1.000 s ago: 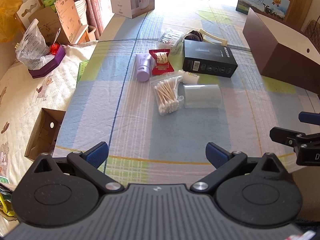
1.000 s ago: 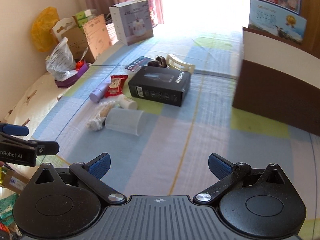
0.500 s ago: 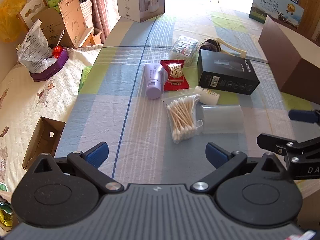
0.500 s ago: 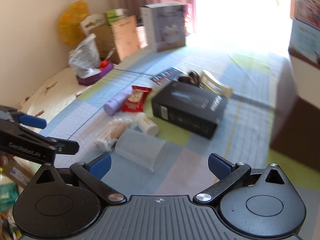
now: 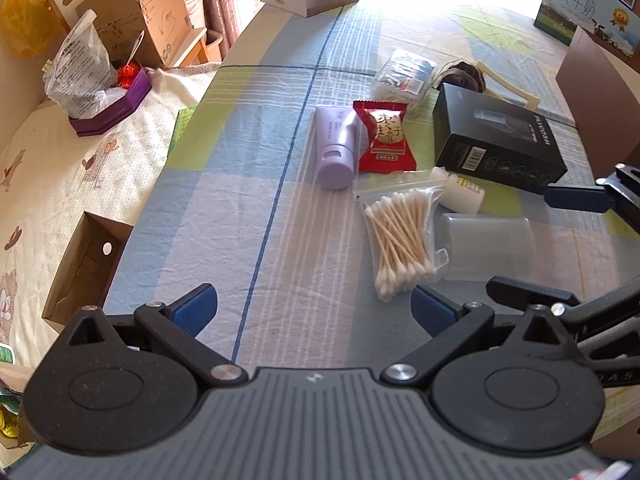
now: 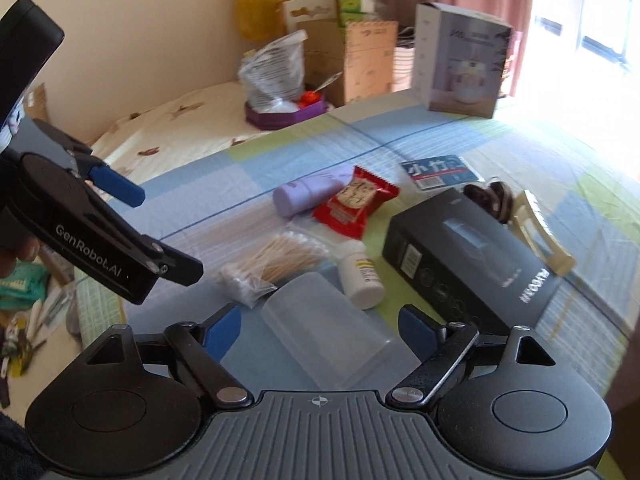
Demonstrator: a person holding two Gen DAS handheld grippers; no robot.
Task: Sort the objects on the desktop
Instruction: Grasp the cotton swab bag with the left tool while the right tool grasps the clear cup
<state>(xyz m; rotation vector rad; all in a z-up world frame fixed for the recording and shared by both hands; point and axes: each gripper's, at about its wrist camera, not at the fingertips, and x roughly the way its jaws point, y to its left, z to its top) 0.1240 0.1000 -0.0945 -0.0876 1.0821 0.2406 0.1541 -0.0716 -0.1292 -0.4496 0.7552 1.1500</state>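
My right gripper [image 6: 320,328], jaws just narrowing yet unpinched, straddles the clear cup [image 6: 326,330]; my left gripper [image 5: 314,306] hangs spread nearby.

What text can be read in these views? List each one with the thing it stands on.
"GenRobot.AI": side of the left gripper.
"纯牛奶": blue-green milk carton.
"小竹": blue packet.
"J10": white appliance box, barely legible.
Brand on the black box: too distorted to read.
Red snack packet, purple tube, white bottle: print too small.
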